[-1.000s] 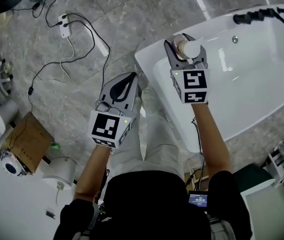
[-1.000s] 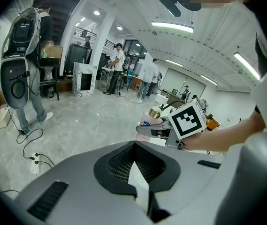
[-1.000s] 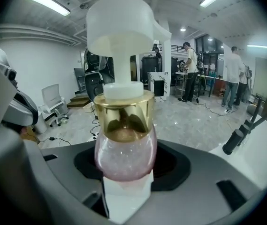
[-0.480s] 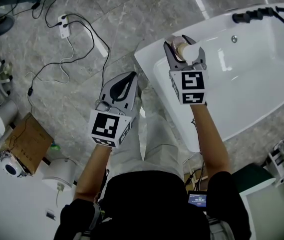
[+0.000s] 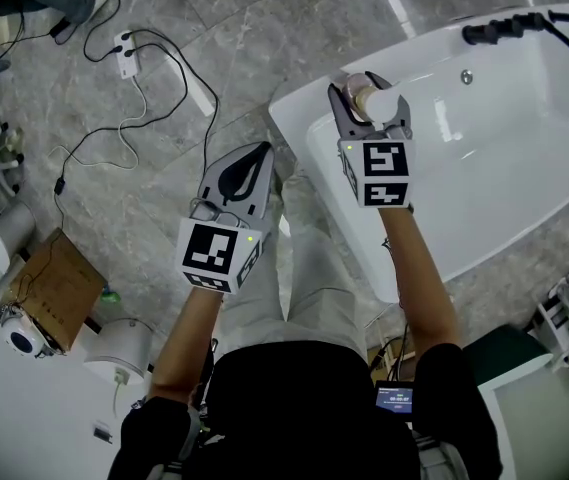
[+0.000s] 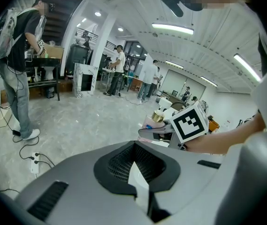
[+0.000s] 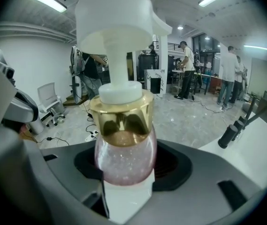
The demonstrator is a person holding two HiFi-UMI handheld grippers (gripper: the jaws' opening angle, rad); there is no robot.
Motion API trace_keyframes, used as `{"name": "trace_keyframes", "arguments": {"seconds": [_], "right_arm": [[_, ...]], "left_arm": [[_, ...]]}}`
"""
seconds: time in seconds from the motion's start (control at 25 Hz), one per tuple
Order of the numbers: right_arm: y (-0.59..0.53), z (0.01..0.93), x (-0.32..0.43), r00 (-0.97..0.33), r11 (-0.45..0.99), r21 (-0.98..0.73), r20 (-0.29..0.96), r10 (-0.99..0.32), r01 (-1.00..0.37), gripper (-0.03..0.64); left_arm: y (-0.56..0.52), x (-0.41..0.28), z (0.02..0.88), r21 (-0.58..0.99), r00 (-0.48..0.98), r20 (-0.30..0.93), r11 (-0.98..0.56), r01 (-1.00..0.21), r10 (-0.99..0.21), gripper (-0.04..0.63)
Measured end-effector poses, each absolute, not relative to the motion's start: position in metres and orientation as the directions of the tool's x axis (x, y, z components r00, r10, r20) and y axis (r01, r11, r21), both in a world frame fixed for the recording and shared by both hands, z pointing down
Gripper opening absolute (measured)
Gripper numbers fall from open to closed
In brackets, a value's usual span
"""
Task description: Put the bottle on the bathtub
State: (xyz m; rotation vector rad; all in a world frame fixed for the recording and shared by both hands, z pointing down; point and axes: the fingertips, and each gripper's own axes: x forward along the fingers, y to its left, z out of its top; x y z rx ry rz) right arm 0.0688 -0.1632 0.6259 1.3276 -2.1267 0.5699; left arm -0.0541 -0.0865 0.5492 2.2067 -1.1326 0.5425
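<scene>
A pump bottle (image 7: 124,139) with a pink glittery body, gold collar and white pump head fills the right gripper view, upright between the jaws. My right gripper (image 5: 369,103) is shut on it and holds it over the near left rim of the white bathtub (image 5: 484,208); the bottle's white top (image 5: 376,96) shows between the fingers. My left gripper (image 5: 241,173) hangs over the grey floor left of the tub, shut with nothing in it. From the left gripper view the bottle (image 6: 156,121) and the right gripper's marker cube appear ahead.
A black tap and hose (image 5: 524,30) sit at the tub's far end. A power strip (image 5: 129,53) and cables lie on the floor at the upper left. A cardboard box (image 5: 49,283) and white devices stand at the left. People stand in the room beyond.
The right gripper with the bottle has shifted slightly left and down over the tub rim. The left gripper has barely moved.
</scene>
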Motion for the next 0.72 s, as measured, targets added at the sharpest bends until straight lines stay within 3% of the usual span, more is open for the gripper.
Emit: {"name": "trace_keyframes", "arguments": {"seconds": [0.72], "right_arm": [[-0.114,0.582,0.082,-0.324,0.364,-0.107,0.72,-0.614,-0.925,0.255]], "left_arm": [[-0.09,-0.05,0.485,0.304,0.592,0.533,-0.516,-0.801,-0.604,0.012]]}}
